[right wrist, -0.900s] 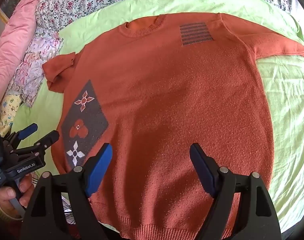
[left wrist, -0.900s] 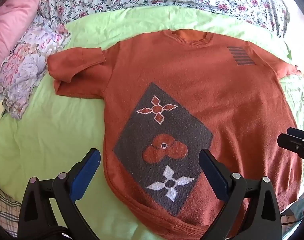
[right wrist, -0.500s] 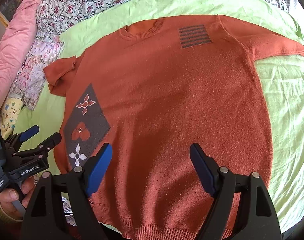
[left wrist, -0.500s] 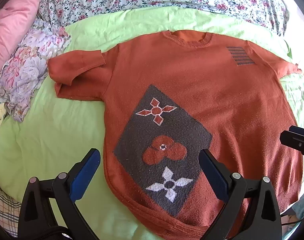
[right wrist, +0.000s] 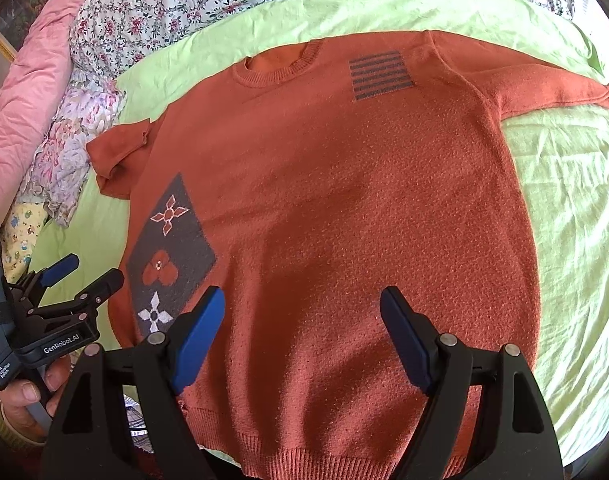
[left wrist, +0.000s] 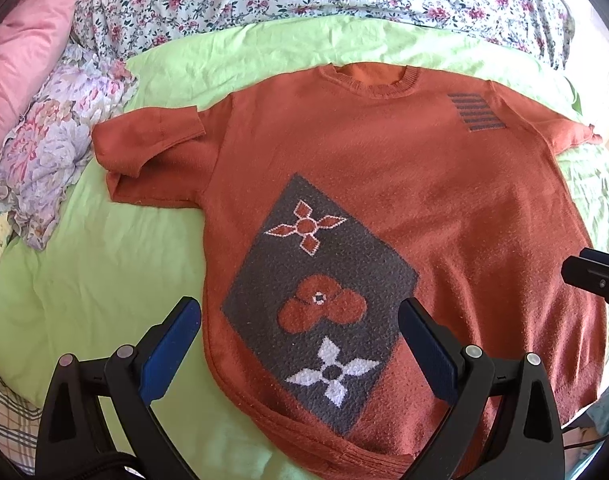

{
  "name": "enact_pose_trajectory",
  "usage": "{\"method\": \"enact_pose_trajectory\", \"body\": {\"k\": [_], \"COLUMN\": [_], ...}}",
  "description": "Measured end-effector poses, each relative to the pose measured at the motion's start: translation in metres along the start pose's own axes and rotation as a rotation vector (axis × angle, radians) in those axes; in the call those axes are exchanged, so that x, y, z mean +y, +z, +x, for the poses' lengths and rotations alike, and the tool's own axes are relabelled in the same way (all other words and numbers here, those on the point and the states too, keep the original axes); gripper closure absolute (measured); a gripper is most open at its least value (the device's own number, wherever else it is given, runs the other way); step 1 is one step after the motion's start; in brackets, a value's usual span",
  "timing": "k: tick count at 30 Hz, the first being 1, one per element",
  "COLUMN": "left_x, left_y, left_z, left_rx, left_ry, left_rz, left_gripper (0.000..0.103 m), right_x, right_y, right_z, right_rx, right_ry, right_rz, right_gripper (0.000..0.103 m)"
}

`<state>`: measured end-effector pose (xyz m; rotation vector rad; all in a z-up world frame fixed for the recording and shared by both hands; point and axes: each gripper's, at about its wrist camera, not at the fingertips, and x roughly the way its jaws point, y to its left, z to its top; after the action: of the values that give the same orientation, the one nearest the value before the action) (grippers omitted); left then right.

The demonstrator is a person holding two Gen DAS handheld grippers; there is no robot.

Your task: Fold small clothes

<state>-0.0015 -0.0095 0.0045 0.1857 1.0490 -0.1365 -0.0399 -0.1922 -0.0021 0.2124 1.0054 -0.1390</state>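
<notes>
Sweater [left wrist: 384, 184] flat on sheet [left wrist: 96, 272]

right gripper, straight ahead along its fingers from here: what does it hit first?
Most likely the orange sweater: the right gripper, jaws open, points at its plain lower front, right of the grey patch. Nothing shows in between, though the height above the fabric is unclear.
</notes>
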Motion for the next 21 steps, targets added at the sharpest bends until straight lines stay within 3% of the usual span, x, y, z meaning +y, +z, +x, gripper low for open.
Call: {"method": "enact_pose_trajectory", "body": {"k": [3,4,7,21], "left_x": [-0.002,-0.002,-0.005,-0.018], "left_y": [-0.002,-0.002,-0.002,0.003], "left_z": [0.000,0.000,-0.002,0.000], "left_rx": [-0.025,-0.035,-0.083,-0.044], "left_ry": [-0.011,-0.017,-0.026,-0.022], "left_rz": [-0.003,-0.006,-0.010,0.023], "left_gripper": [0.004,0.004,0.004,0.004], "right_x": [-0.003,-0.004,-0.006,-0.016], "right_y": [-0.001,0.000,0.000,0.001], "right_z": [-0.002,-0.002,-0.003,-0.004], "right_rx": [-0.059,-0.015,0.004,-0.004], "right_ry": [0.024,0.016,0.022,0.010], "right_rz": [0.005,0.023,0.038,0.042], "right_gripper": [0.023,0.023,0.023,0.023]}}
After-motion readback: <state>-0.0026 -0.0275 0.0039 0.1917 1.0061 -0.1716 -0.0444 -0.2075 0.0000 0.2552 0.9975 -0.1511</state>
